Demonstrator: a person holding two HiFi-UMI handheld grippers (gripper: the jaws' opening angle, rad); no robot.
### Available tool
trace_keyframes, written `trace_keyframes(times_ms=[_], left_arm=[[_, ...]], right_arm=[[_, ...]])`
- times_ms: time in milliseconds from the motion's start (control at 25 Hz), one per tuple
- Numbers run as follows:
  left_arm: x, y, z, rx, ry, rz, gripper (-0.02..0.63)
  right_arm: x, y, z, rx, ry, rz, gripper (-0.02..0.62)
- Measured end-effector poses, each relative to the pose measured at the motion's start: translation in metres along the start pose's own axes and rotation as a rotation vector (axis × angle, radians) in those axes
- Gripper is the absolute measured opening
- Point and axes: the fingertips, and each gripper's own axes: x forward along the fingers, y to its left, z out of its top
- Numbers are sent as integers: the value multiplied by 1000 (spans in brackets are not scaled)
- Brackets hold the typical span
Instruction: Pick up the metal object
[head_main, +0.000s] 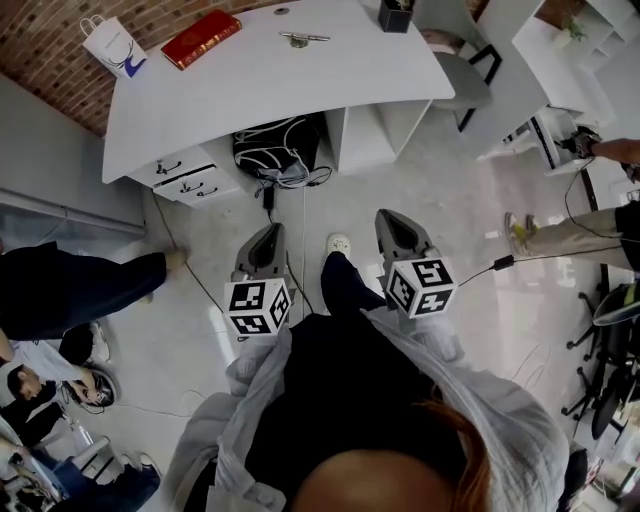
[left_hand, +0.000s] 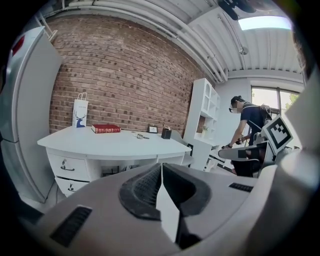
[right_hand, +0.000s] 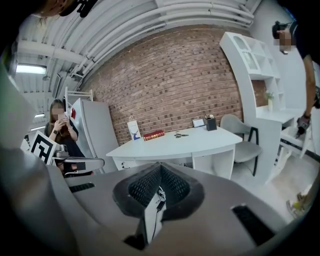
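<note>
Left gripper (head_main: 269, 233), grey, two-jaw, with marker cube: lower centre-left of the head view, held above the pale floor; in the left gripper view (left_hand: 161, 167) its ribbed black pads meet edge to edge, jaws fully together, nothing between them. Right gripper (head_main: 391, 218), same make: lower centre-right of the head view; in the right gripper view (right_hand: 160, 169) the jaws are likewise pressed together and empty, touching nothing. White curved desk with drawers (head_main: 250, 95): upper half of the head view, well apart from both grippers. Small metal object (head_main: 304, 39): lying flat on the desk top, top centre of the head view, at mid-frame in the left gripper view (left_hand: 141, 136) and the right gripper view (right_hand: 181, 134), untouched. Red hardback book (head_main: 201, 38): on the desk, left of the metal object. White paper bag with blue print (head_main: 113, 45): upright at the desk's upper-left corner. Black desk-tidy box (head_main: 395, 14): at the top edge, right of the metal object.
</note>
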Motion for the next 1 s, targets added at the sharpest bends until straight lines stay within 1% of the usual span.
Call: trace_keyframes(times_ms=[240, 480, 800, 960, 1000], left_arm=[[61, 21, 32, -12, -18, 37, 26], [113, 34, 55, -19, -19, 58, 26], [153, 54, 69, -22, -26, 96, 26], [169, 65, 75, -19, -41, 111, 26], [172, 66, 75, -21, -44, 113, 25]], right_arm=[[55, -30, 34, 0, -1, 19, 6], [104, -60, 64, -11, 4, 33, 6], [153, -87, 82, -13, 8, 51, 6], [173, -91, 91, -39, 5, 59, 8], [177, -91, 91, -47, 12, 65, 37]])
